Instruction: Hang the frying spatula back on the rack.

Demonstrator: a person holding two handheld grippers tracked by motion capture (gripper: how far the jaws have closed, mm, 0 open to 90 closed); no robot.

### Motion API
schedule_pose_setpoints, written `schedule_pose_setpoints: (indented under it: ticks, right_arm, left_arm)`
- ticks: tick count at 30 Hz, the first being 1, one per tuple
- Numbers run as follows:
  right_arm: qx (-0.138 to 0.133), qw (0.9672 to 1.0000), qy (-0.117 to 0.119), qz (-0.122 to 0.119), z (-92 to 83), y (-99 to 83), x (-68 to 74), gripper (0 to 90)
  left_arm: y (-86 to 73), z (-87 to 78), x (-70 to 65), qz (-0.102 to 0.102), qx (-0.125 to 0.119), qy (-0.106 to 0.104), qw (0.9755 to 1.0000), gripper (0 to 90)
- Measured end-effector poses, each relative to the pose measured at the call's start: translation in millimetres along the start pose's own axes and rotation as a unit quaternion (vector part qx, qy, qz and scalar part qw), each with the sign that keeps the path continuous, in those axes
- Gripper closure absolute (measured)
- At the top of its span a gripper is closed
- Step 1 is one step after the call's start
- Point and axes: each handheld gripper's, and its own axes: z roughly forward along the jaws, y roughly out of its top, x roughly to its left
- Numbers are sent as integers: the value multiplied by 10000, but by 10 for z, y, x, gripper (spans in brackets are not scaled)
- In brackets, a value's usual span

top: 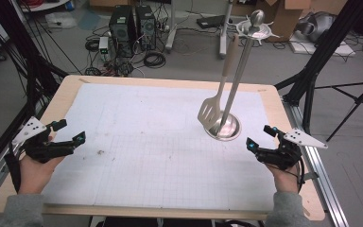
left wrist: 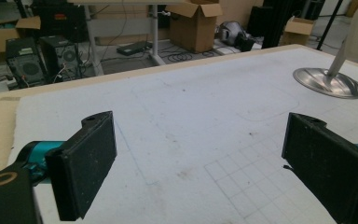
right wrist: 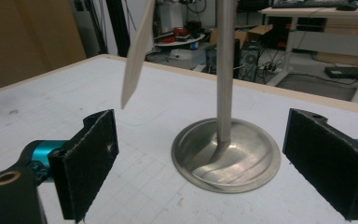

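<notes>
A metal utensil stand with a round dished base and a tall pole stands on the right half of the white mat. From its top ring hangs a beige slotted spatula, blade down beside the pole. My left gripper is open at the mat's left edge, held in a hand, with nothing between its jaws. My right gripper is open just right of the stand's base, also with nothing in it. In the right gripper view the base and the spatula lie close ahead of the gripper. In the left gripper view the gripper faces bare mat, with the base far off.
The wooden table edges the mat on all sides. Black frame legs and a tripod rise at the right. Computer towers and cables sit on the floor beyond the far edge.
</notes>
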Motion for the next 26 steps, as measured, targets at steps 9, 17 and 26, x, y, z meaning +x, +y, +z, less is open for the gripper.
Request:
schedule_pose_setpoints:
  ticks: [9,17,26]
  right_arm:
    - [-34,9998,-155,103,-58,-64,-90,91]
    - [5,9998,-167,91,-43,-70,-78,91]
    - [-95,9995,-235,163,-82,-77,-100,91]
  left_arm:
    - [-65,-74,24,-12,41,77,10000,105]
    - [-110,-80,18,-90,125,260,9995,105]
    - [-145,-122,49,-294,42,355,9989,105]
